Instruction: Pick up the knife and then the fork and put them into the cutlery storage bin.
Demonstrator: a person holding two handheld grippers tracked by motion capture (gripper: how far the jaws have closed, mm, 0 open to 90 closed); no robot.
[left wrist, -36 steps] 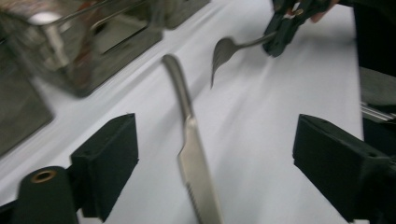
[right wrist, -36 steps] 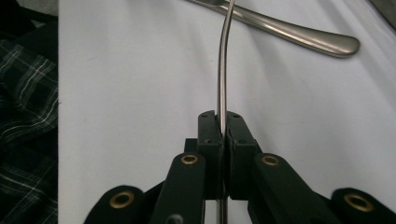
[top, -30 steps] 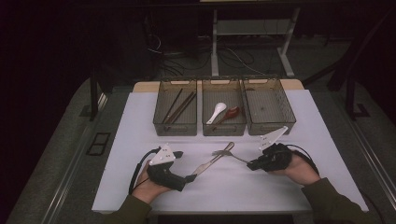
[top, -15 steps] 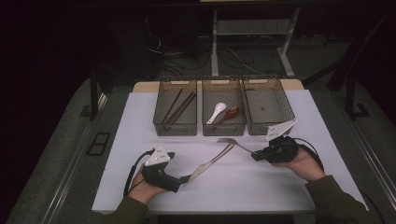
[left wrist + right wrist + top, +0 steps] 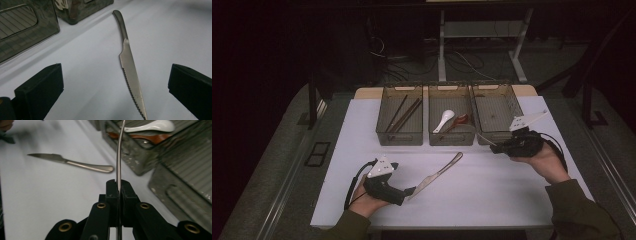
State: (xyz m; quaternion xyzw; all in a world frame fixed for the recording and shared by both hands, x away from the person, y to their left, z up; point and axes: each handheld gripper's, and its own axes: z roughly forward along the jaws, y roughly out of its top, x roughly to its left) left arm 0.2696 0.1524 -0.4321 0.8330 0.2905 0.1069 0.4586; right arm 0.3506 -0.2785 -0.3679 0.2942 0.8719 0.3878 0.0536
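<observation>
R gripper (image 5: 119,185) pinches thin metal utensil (image 5: 119,150), held edge-on at front of R bin (image 5: 495,114), just beyond tips. L gripper (image 5: 115,95) spread wide; knife (image 5: 130,72) flat between jaws, untouched, handle away.

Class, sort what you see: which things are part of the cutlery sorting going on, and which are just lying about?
In the job:
right gripper, shut on a thin metal utensil
left gripper, open
knife
right bin

Lying about:
chopsticks in the left bin
white spoon in the middle bin
</observation>
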